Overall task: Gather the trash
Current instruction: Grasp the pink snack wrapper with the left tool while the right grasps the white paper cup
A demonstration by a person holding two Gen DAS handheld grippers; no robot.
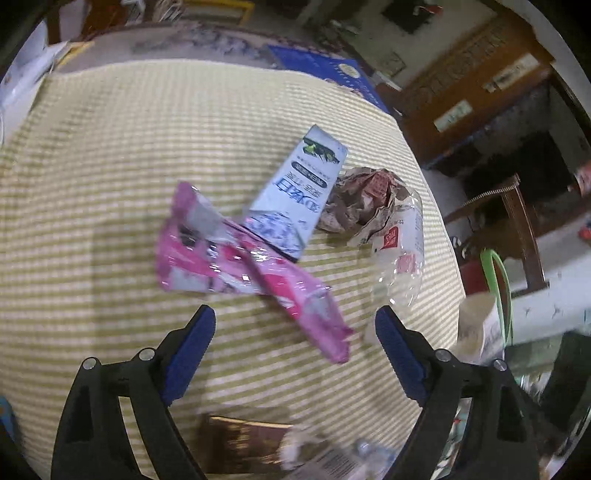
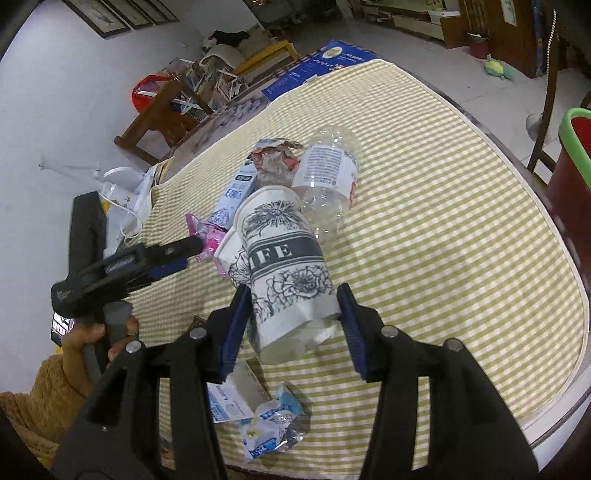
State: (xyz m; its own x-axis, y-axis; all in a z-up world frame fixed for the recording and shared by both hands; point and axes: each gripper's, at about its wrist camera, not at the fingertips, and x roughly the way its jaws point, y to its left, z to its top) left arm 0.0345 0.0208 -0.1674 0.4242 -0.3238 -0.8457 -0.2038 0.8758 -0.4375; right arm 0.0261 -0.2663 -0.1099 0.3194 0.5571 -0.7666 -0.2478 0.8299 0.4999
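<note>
On the bench: most trash left, I judge
Right hand-held gripper [image 2: 293,326]: clamped on paper cup [image 2: 280,273], lifted
Left hand-held gripper [image 1: 293,345]: jaws wide, empty, above pink wrapper [image 1: 236,266]
Left: carton [image 1: 295,192], bottle [image 2: 328,173]
Bin [image 2: 572,173]: at bench edge

A lived-in home, most likely a dining or living room: a round tabletop [image 2: 461,206] under a yellow-and-white checked cloth [image 1: 110,184] stands on a pale tiled floor [image 2: 424,40], with a wooden chair [image 2: 546,110] just past its far right edge. Framed pictures [image 2: 110,14] lean on the white wall, dark wooden cabinets [image 1: 476,96] stand beyond the tabletop's far edge, and a soft toy [image 2: 498,68] lies on the floor near them. A red bin with a green rim [image 2: 570,177] stands beside the tabletop's right edge, and a wooden rack [image 2: 166,110] crammed with papers sits off its far left edge.
</note>
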